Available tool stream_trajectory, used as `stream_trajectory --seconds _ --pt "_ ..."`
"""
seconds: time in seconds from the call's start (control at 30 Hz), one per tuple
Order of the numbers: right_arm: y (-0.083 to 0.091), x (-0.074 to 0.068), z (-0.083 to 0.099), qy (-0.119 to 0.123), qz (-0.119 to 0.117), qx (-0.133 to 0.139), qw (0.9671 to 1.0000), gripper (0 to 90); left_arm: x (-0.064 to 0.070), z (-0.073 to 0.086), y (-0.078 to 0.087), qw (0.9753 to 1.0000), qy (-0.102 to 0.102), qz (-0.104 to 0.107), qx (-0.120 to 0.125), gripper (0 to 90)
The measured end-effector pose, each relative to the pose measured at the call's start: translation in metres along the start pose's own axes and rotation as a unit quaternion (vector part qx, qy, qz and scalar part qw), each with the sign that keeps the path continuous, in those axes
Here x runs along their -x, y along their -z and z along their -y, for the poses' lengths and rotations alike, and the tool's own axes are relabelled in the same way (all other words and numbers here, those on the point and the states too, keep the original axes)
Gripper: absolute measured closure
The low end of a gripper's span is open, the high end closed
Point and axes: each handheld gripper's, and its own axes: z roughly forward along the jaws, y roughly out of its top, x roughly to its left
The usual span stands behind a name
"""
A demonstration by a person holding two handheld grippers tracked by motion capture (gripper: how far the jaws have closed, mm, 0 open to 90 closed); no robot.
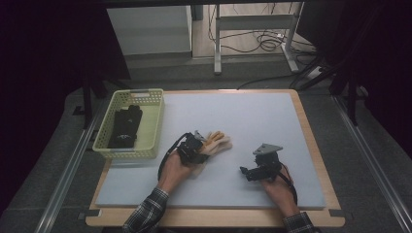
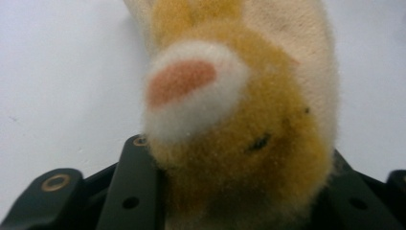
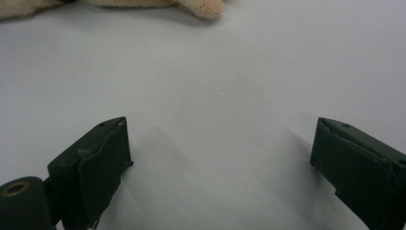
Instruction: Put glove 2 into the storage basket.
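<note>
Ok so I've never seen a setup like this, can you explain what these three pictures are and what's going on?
A person sits at a table holding a hand-held two-jaw tool in each hand. One picture looks down from above; the other two come from cameras riding on each tool. The left tool is clamped on a fuzzy tan and cream glove. The right tool is open above the bare mat, holding nothing. A yellow-green basket at the left holds something black, probably gloves.
</note>
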Motion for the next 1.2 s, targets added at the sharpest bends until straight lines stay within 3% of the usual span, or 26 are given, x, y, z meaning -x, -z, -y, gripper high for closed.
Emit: stream_trajectory --seconds 0.1,0.33,0.9,1.2 --pt "0.000 0.000 0.000 0.000 0.000 0.000 1.0000 6.1 -0.004 -0.002 0.002 0.9999 0.009 0.004 0.000 63.3" --pt "0.000 0.000 0.000 0.000 0.000 0.000 1.0000 6.1 -0.010 -0.010 0.013 0.9996 0.024 -0.008 0.015 63.5" --pt "0.000 0.000 0.000 0.004 0.002 0.002 1.0000 6.1 -0.037 -0.034 0.059 0.9974 0.054 -0.039 0.028 62.9" --pt "0.000 0.000 0.000 0.005 0.003 0.002 1.0000 6.1 -0.062 -0.039 0.093 0.9934 0.087 -0.060 0.044 62.7"
